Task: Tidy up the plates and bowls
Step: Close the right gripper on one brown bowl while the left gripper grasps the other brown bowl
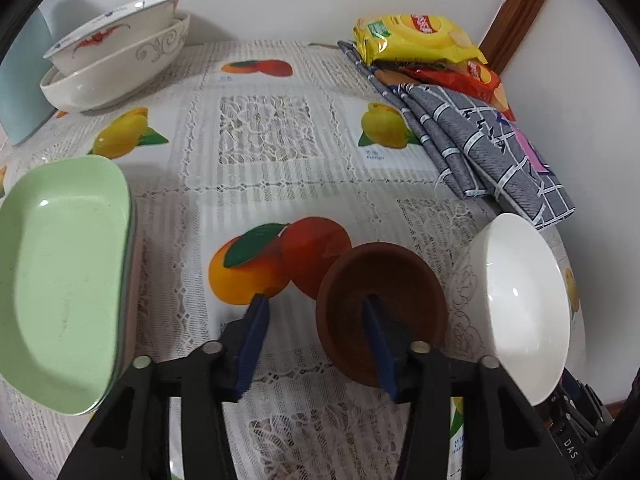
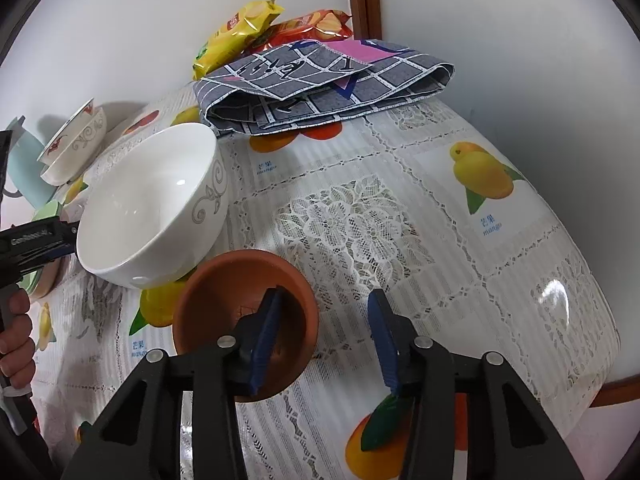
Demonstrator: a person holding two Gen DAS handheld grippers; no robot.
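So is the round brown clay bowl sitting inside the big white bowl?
No, the round brown clay bowl rests on the tablecloth beside the big white bowl.

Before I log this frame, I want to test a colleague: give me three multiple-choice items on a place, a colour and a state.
1. The snack bags lie:
A in the white bowl
B by the folded grey cloth
C on the green plate

2. The top rectangular plate is:
A green
B blue
C red

3. The right gripper's fingers:
A clamp the cloth
B pinch a snack bag
C straddle the brown bowl's rim

Answers:
1 B: the snack bags sit against the folded grey cloth.
2 A: the rectangular plate is pale green.
3 C: the right gripper has one finger inside the brown bowl and one outside.
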